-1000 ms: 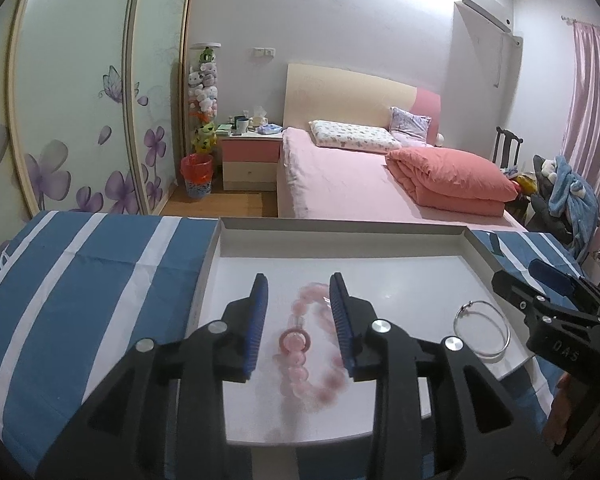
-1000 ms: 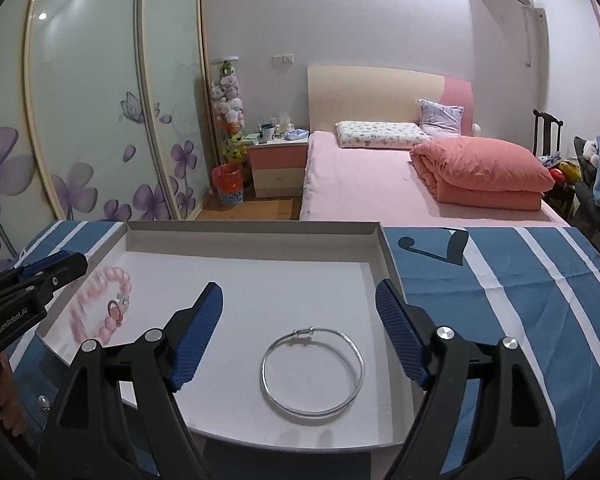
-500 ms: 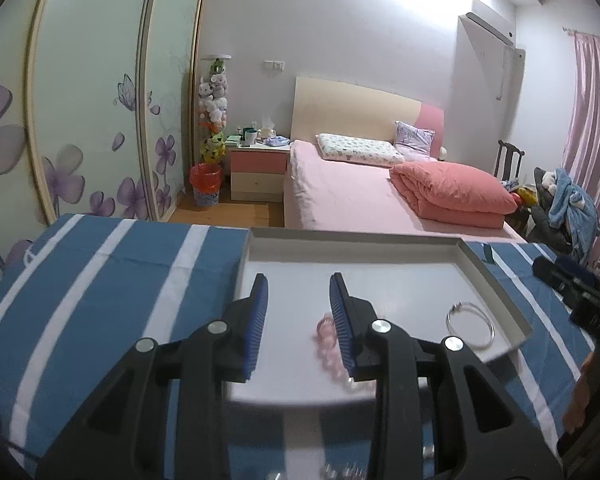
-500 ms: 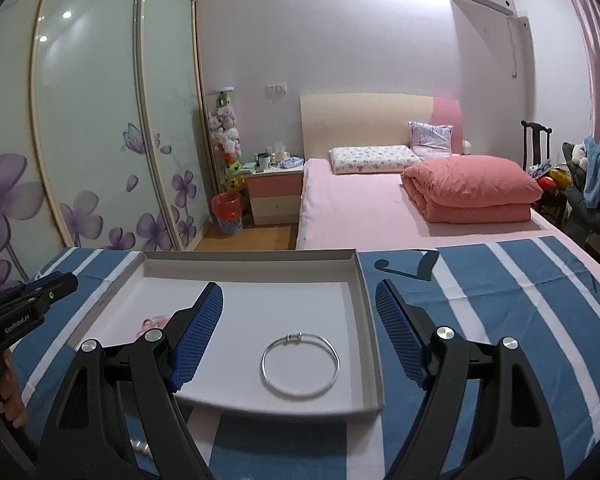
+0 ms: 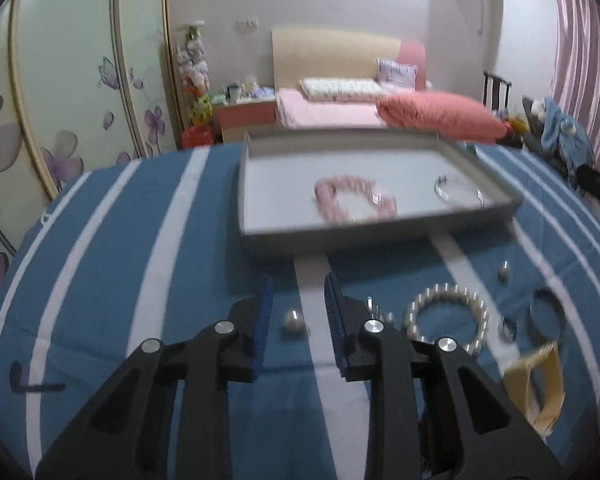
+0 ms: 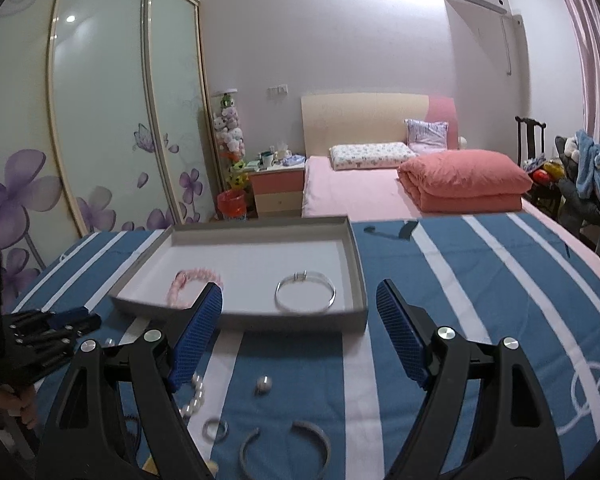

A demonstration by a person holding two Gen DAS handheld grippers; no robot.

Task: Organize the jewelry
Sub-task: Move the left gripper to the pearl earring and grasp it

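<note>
A grey tray (image 5: 380, 236) (image 6: 240, 316) sits on the blue striped cloth, holding a pink bead bracelet (image 5: 354, 200) (image 6: 196, 280) and a thin silver bangle (image 5: 458, 190) (image 6: 305, 292). In front of it lie a pearl bracelet (image 5: 446, 318) (image 6: 196, 396), a round pearl piece (image 5: 294, 322) (image 6: 264, 384), a small ring (image 5: 508, 330) (image 6: 215, 428) and an open silver cuff (image 5: 546, 316) (image 6: 284, 446). My left gripper (image 5: 299, 304) hangs over the round pearl piece, its jaws narrow and closing, pads not touching it. My right gripper (image 6: 298, 300) stands wide open and empty, short of the tray.
A tan strap-like piece (image 5: 536, 384) lies at the near right, and a second small bead (image 5: 504, 270) sits further out. The striped cloth runs wide on both sides of the tray. A bed, a wardrobe and a chair stand beyond the table.
Both grippers have drawn back from over the tray, so it now lies farther ahead. Loose jewelry on the cloth has come into view. The left jaws look slightly narrower.
</note>
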